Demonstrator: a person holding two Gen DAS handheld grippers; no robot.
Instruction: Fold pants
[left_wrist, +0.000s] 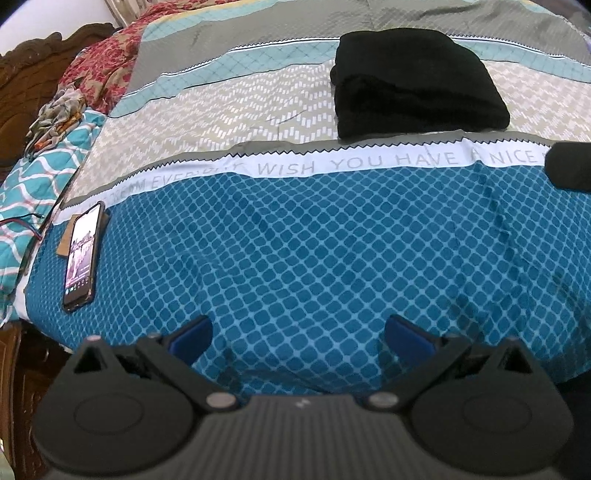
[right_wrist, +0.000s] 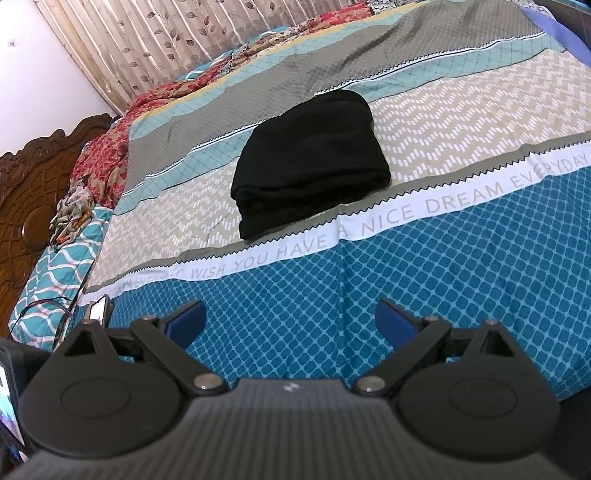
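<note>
The black pants (left_wrist: 417, 81) lie folded in a compact thick bundle on the patterned bedsheet (left_wrist: 295, 240), on its beige zigzag band past the lettered white stripe. They also show in the right wrist view (right_wrist: 310, 162). My left gripper (left_wrist: 297, 332) is open and empty, held over the blue diamond part of the sheet, well short of the pants. My right gripper (right_wrist: 290, 321) is open and empty, also over the blue part, apart from the pants. A dark part of the other gripper (left_wrist: 570, 166) shows at the right edge of the left wrist view.
A phone (left_wrist: 81, 247) with a lit screen lies at the sheet's left edge. A teal wavy pillow (left_wrist: 33, 192) and red floral bedding (left_wrist: 107, 70) lie by the carved wooden headboard (right_wrist: 26, 206). A leaf-print curtain (right_wrist: 147, 48) hangs behind.
</note>
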